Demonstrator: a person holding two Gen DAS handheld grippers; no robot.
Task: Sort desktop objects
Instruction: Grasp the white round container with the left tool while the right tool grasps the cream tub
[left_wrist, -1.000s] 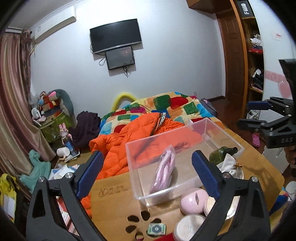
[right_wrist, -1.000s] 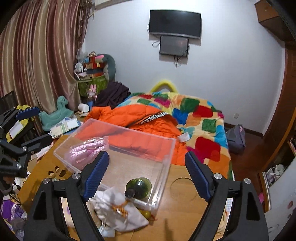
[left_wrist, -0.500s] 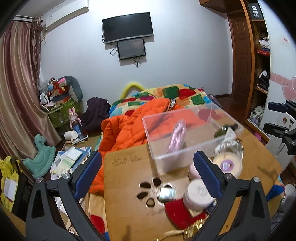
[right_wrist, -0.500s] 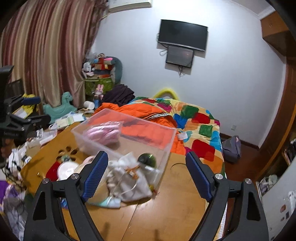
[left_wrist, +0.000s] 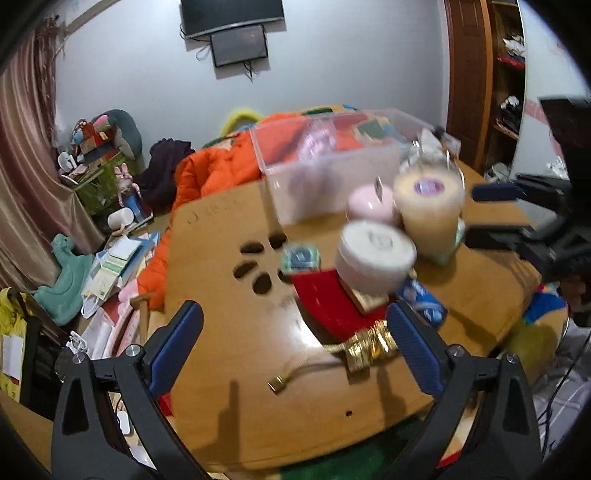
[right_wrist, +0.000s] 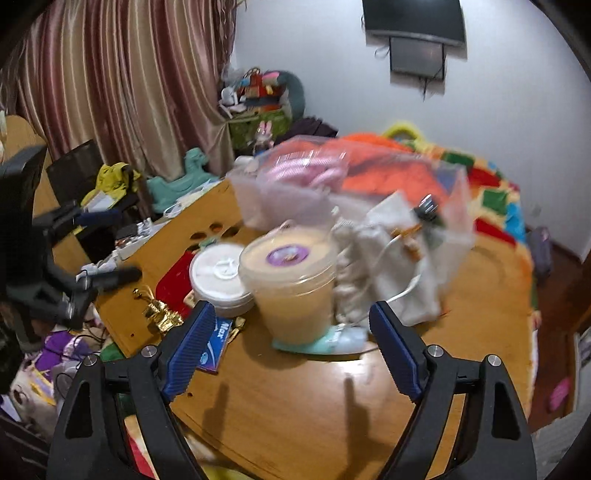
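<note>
The wooden table (right_wrist: 295, 398) carries the clear bin (left_wrist: 332, 173) at its far side, with the jars just before it. You are in the approach, I think. Your right gripper (right_wrist: 288, 347) and left gripper (left_wrist: 295, 347) are both wide open and empty. Next, choose one: the beige jar (right_wrist: 291, 280) is nearest.

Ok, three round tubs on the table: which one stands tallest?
The beige tub with the purple label on its lid; it rises well above the flat white tub beside it and the low pink tub near the clear bin.
</note>
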